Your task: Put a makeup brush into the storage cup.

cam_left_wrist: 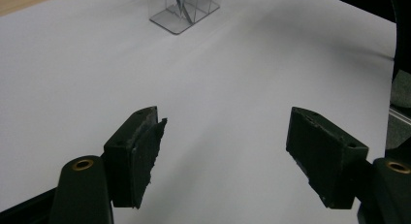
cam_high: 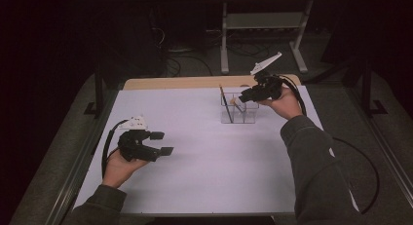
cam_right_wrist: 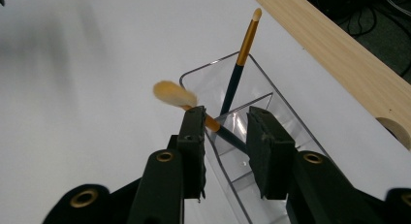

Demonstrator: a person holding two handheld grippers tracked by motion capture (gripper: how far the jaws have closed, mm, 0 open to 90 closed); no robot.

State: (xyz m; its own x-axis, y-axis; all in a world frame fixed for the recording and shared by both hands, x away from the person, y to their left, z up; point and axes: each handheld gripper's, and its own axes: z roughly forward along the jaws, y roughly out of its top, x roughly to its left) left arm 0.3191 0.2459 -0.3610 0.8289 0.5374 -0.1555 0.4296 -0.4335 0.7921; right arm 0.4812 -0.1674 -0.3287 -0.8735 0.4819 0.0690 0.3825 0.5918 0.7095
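My right tool (cam_right_wrist: 225, 136) sits low in the right gripper view over the clear holder (cam_right_wrist: 271, 105), its jaws parted with the fluffy-tipped brush (cam_right_wrist: 175, 95) lying between them, not pinched. A second, slimmer brush (cam_right_wrist: 241, 54) leans upright in the holder's far compartment. In the high view the holder stands at upper right of the white worktop (cam_high: 204, 152). My left tool (cam_high: 162, 143), lower left, is wide apart and holds nothing.

A fluffy-tipped brush (cam_right_wrist: 177, 95) leans in the clear divided holder (cam_right_wrist: 271, 95) beside a slimmer upright brush (cam_right_wrist: 241, 59).
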